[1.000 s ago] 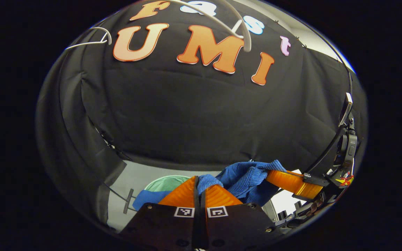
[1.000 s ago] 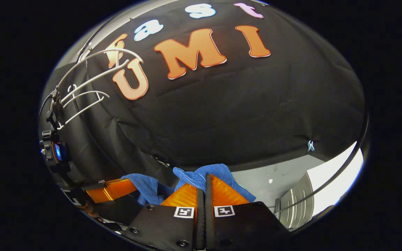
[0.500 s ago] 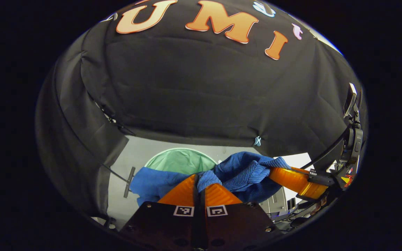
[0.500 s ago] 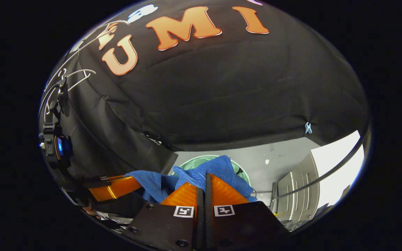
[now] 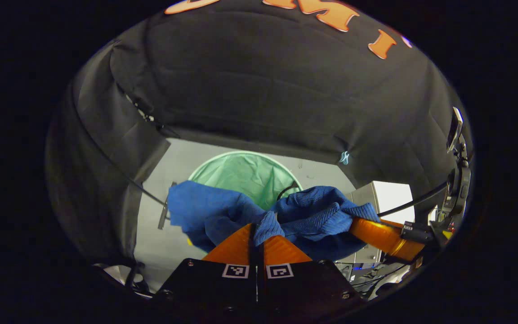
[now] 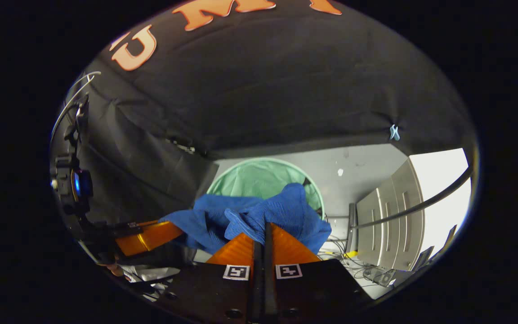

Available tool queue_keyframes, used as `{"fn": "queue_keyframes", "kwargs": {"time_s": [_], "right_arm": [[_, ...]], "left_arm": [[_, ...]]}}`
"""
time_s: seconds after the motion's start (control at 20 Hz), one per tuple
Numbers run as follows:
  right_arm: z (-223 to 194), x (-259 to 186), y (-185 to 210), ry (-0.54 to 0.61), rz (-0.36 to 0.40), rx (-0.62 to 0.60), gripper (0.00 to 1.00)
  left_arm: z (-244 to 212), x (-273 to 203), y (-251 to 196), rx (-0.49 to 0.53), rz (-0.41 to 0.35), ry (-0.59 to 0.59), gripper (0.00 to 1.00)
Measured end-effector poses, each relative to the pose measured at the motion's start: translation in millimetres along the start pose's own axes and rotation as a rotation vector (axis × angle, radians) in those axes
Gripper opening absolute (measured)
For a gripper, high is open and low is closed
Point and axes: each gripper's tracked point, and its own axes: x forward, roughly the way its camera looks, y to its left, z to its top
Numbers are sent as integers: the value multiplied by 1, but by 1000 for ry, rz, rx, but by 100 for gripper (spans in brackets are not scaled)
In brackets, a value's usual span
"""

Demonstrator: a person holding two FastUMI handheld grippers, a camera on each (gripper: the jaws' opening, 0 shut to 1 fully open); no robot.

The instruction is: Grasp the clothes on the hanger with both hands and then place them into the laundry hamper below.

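Observation:
A blue knitted garment (image 5: 313,216) hangs bunched between both grippers, above the round green laundry hamper (image 5: 241,173) on the grey floor. My left gripper (image 5: 256,226) is shut on one fold of it. The right gripper (image 5: 353,220) reaches in from the right side of the left gripper view and pinches the other end. In the right gripper view my right gripper (image 6: 265,226) is shut on the blue garment (image 6: 277,213), with the hamper (image 6: 259,177) beyond it and the left gripper (image 6: 169,228) at the lower left. A white hanger (image 6: 77,87) shows at the upper left edge.
The black booth cloth (image 5: 263,90) closes off the back and left. A grey cabinet (image 6: 387,216) stands right of the hamper, with cables on the floor (image 6: 353,252) at its foot. A thin dark bar (image 5: 164,216) lies left of the hamper.
Both grippers have come down and tipped toward the floor with the garment held between them. The hamper has come into full view under the cloth and the hangers have slid to the top edge.

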Motion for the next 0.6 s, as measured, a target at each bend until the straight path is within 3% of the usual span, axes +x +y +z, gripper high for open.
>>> {"fn": "queue_keyframes", "kwargs": {"time_s": [0.25, 0.3, 0.35, 0.4, 0.5, 0.6], "right_arm": [[-20, 20, -5, 54, -48, 0, 8], [-20, 23, -5, 63, -53, 4, 17], [-19, 23, -6, 65, -64, 4, 23], [-18, 25, -9, 60, -75, 0, 45], [-20, 25, -11, 58, -75, -7, 37], [-19, 19, -10, 54, -74, -10, 38]], "left_arm": [[-35, 20, 12, 1, 27, 133, 12], [-38, 21, 9, 0, 24, 133, 16], [-36, 19, 7, -3, 18, 130, 22], [-36, 18, 6, -1, 15, 126, 29], [-32, 13, 9, 9, 22, 115, 68], [-31, 9, 6, 3, 22, 105, 72]]}}
